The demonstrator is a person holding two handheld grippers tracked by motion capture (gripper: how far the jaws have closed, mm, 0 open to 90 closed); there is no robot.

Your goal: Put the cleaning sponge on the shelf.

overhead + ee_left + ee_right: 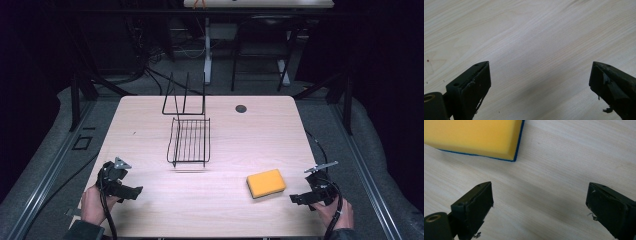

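A yellow sponge [266, 183] with a blue underside lies flat on the pale wooden table [150, 130], at the front right. My right gripper [298, 198] rests just right of it, jaws wide apart and empty. In the right gripper view the sponge [474, 137] lies ahead and to the left of my right gripper [540, 202], apart from both pads. My left gripper [134, 192] sits at the front left corner, held by a hand, open over bare wood. The left gripper view has my left gripper [540, 82] with nothing between its fingers.
A black wire rack [189, 141] stands in the middle of the table, with a taller wire frame [184, 96] behind it. A dark round hole [241, 108] marks the far right of the tabletop. Table legs and cables lie beyond the far edge.
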